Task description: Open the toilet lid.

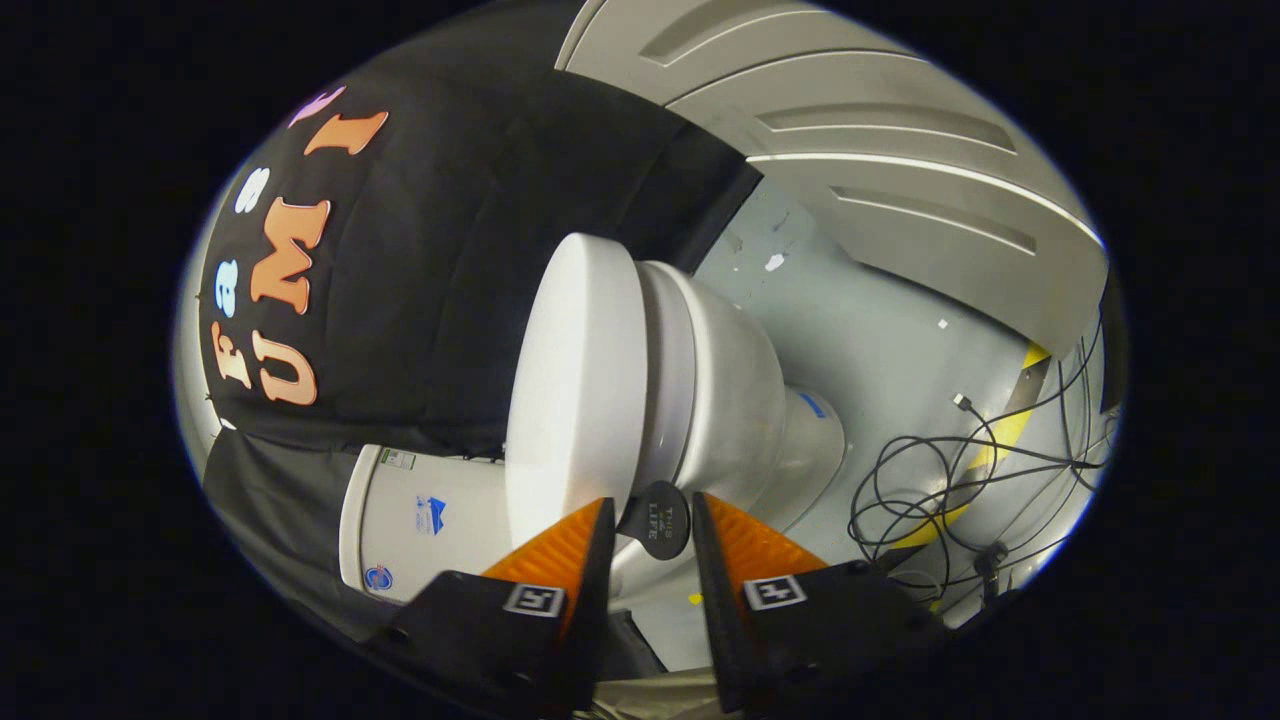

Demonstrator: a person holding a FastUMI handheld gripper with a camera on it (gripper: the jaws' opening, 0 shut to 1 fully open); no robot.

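White toilet lid (575, 390) sits closed on the bowl (725, 400); the tongs (650, 525) stand released, fingers flanking a dark round tab (660, 520) at its edge.

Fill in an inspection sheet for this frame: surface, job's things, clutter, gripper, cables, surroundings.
Surface: grey floor, marked with small white specks and a yellow-black tape strip.
Job's things: toilet with its lid down; a small dark round tab sticks out at the lid's front edge.
Clutter: nothing seen.
Gripper: gripper open, fingers either side of the tab, not pressing on it.
Cables: black cables loose on the floor beside the toilet.
Surroundings: white cistern behind the lid, black cloth wall, grey panelled door.
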